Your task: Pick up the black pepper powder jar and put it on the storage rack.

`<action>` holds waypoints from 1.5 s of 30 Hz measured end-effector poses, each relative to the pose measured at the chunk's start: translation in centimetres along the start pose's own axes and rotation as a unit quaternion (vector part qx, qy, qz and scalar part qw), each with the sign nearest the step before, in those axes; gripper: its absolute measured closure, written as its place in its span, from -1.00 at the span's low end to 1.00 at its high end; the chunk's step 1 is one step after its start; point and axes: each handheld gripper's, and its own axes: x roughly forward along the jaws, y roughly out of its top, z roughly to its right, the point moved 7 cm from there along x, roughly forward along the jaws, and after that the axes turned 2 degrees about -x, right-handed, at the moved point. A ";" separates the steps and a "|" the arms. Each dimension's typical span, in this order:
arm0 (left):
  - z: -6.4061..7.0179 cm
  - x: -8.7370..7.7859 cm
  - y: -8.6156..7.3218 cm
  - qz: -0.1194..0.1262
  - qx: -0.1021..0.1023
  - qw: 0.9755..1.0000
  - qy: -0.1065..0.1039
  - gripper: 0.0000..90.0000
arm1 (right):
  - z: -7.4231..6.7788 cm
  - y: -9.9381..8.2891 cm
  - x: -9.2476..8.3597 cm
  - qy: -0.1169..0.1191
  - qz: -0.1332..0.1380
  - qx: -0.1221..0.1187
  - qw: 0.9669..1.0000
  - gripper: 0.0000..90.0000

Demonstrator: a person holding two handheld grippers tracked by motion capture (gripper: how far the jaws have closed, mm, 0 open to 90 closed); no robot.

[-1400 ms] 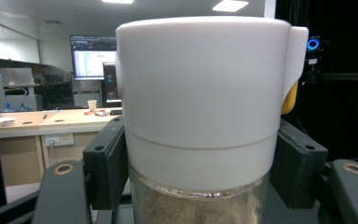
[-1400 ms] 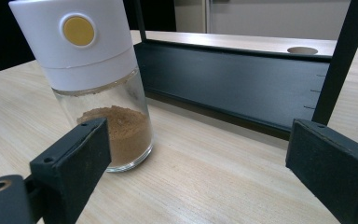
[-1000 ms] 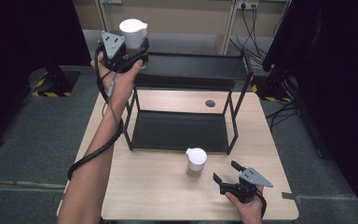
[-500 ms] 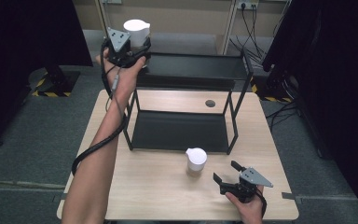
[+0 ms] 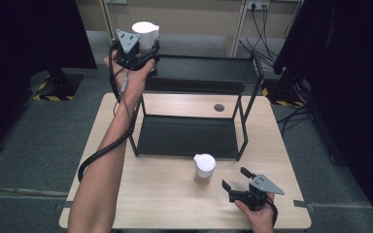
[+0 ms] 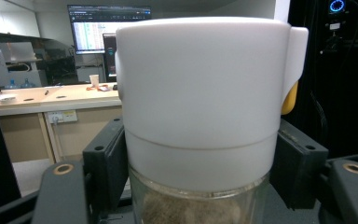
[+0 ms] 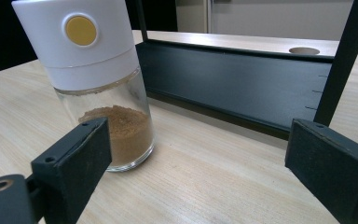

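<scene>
My left gripper (image 5: 143, 48) is raised at the far left end of the black rack's top shelf (image 5: 209, 70), shut on a glass spice jar with a white lid (image 5: 144, 33). In the left gripper view that jar (image 6: 200, 107) stands upright between both pads (image 6: 105, 163), with brown powder at its bottom. A second jar of the same kind (image 5: 204, 166) stands on the table in front of the rack. My right gripper (image 5: 235, 178) rests near the table's front edge, open, just right of this jar (image 7: 102, 84) and apart from it.
The two-tier black rack takes up the table's middle; its lower shelf (image 5: 187, 136) is bare. A round cable hole (image 5: 218, 107) sits in the wooden tabletop (image 5: 155, 204) behind it. A cable trails from the left gripper along the forearm.
The left gripper with its jar has drifted slightly to the right above the rack's top left corner. The right gripper and the jar on the table have stayed put.
</scene>
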 end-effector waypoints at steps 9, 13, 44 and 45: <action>0.0 0.1 0.2 -0.006 -0.001 1.000 0.000 -0.33 | -0.1 0.0 0.0 0.000 0.001 -0.002 1.000 -0.84; -0.1 0.2 0.3 -0.007 -0.001 1.000 -0.001 -0.33 | 0.0 0.0 0.0 0.000 0.000 -0.003 1.000 -0.84; -0.8 -3.7 0.2 0.015 -0.019 0.999 -0.030 -0.62 | -0.1 0.1 0.0 0.000 -0.003 -0.007 1.000 -0.84; -0.8 -3.9 0.2 0.016 -0.017 0.999 -0.030 -0.62 | -0.1 0.0 0.0 0.000 -0.002 -0.007 1.000 -0.84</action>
